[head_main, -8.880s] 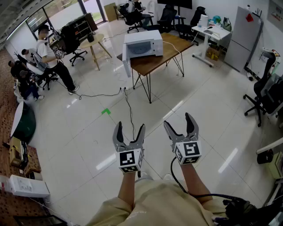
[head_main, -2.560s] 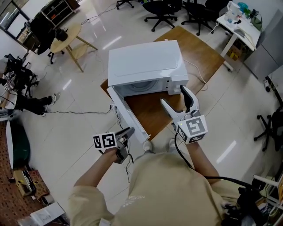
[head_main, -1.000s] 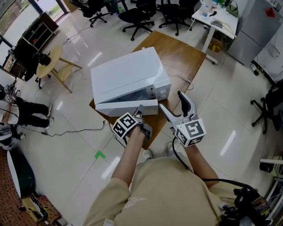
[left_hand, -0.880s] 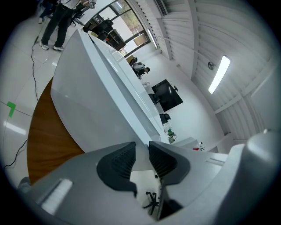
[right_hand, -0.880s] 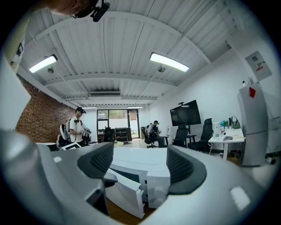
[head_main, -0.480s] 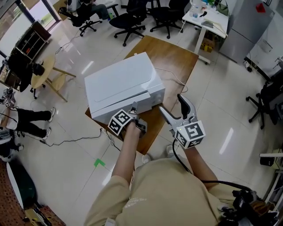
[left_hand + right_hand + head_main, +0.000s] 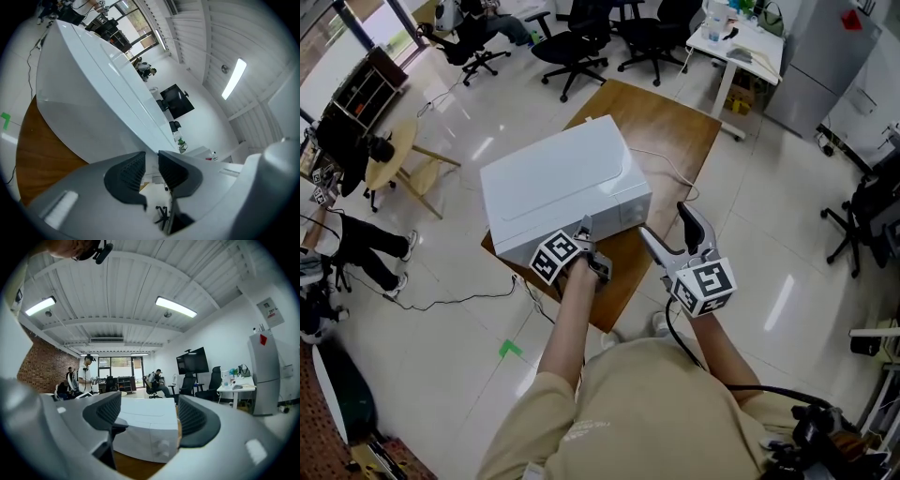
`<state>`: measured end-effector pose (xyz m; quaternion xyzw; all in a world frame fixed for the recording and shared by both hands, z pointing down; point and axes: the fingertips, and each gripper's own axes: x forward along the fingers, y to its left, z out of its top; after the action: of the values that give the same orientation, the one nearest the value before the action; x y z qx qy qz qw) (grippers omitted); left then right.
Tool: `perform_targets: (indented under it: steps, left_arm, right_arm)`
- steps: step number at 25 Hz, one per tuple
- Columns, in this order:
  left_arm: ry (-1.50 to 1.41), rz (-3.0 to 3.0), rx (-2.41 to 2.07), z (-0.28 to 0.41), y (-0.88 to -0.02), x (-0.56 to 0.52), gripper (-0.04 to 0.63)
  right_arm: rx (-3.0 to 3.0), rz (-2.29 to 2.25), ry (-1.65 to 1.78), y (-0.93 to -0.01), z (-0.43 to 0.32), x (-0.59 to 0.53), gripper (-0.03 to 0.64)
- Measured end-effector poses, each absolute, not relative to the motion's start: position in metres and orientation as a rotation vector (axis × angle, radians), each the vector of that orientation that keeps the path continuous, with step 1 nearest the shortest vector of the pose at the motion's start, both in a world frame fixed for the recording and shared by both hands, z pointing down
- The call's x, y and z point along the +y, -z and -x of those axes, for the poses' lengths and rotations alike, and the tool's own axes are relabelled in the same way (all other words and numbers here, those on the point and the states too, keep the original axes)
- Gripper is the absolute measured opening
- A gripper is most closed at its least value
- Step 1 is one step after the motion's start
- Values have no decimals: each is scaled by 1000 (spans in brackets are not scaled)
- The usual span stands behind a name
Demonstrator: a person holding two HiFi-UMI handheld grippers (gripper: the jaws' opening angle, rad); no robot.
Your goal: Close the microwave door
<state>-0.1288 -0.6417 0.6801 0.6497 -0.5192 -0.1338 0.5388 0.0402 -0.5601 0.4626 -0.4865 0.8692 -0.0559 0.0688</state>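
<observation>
Head view, from the left edge: a black shelf unit (image 7: 364, 89) and a round wooden side table (image 7: 411, 148) stand by the windows, a seated person (image 7: 352, 246) is below them, and a black cable (image 7: 455, 300) runs across the pale floor near a green tape mark (image 7: 511, 349). Just right of these, a white microwave (image 7: 562, 178) sits on the near corner of a brown wooden table (image 7: 666, 117). Its door is swung in flush with the front. The left gripper (image 7: 584, 225) reaches up to that front face with its tips at the lower edge. In the left gripper view its two dark pads stand almost together, with only a thin slit and nothing between them, and the white casing fills the space beside them. To the right, the right gripper (image 7: 671, 229) hovers over the table edge, just off the microwave's front right corner and apart from it. In the right gripper view its jaws stand wide and empty, framing the closed microwave door (image 7: 133, 442) and the two knobs (image 7: 162, 445) of the control panel. Farther right in the head view are black office chairs (image 7: 581, 33), a white desk (image 7: 750, 47) and a grey cabinet (image 7: 830, 56).
</observation>
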Motion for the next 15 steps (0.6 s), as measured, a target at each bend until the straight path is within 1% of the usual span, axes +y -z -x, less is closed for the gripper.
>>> perform_targets:
  steps: [3,5,6,7,8,9,11,13,15]
  left_arm:
    - [303,-1597,-1211,126,-681,-641,91]
    - [221,-1674,-1231,124,-680,-635,82]
    - [148,-1747,-1266,124,-675,-631,96]
    - [69,-1842,-1309,123,-664,-624,151]
    - [0,-1946,-1357,123,-649,-618,192]
    - [-50,-2043,-1410,124,-631,-611,214]
    - [-79,-2191,-1532,132,-593,-603,231]
    - [-47,-2275,-1639,148,-562,-599,233]
    - [-7,-2327,-1731,171,-545,-578,256]
  right_arm:
    - [2629,1445,171,-462,-36,-560,367]
    - [2636,1428,174,-464,-33,-556,367]
    - [2642,1416,175,-466,-30,-554,367]
    - [2648,1403,174,-468,-26,-551,367]
    - [2655,1389,172,-470,-22,-548,367]
    - [2662,1375,169,-471,-18,-545,367]
    - [2675,1347,165,-470,-10,-545,367]
    - [2687,1316,165,-468,-1,-548,367]
    - [2699,1286,158,-476,13,-538,367]
